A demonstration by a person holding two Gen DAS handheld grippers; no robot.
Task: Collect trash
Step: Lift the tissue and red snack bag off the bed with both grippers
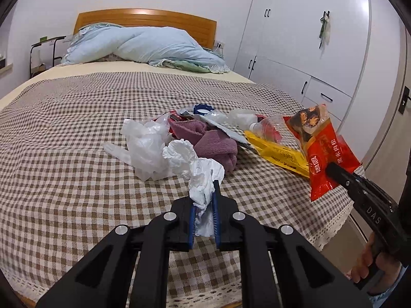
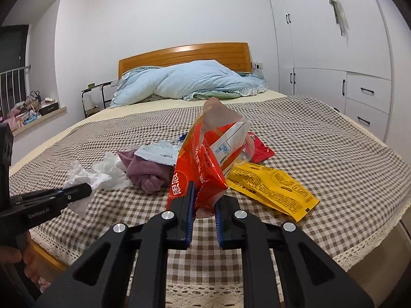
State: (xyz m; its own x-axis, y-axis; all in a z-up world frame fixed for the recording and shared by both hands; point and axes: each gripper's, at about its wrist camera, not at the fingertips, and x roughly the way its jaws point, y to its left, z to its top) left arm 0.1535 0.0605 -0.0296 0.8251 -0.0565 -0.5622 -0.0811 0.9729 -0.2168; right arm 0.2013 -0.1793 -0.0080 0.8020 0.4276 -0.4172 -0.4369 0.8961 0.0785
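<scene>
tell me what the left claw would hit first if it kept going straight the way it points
Probably the folded mauve towel, just past the crumpled white tissue the left claw holds; depth is unclear, so the thin white plastic bag beside it might brush first.

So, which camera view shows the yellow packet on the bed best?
The right wrist view: the yellow packet lies flat, nearly whole, with its print visible. In the left wrist view the yellow packet is farther off and partly hidden behind the red snack bag.

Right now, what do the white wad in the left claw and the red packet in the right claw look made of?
White wad: soft tissue paper by the look, matte, crumpled into fine creases. Red packet: thin plastic film, glossy, printed, with a clear upper part; it holds stiff folds.
</scene>
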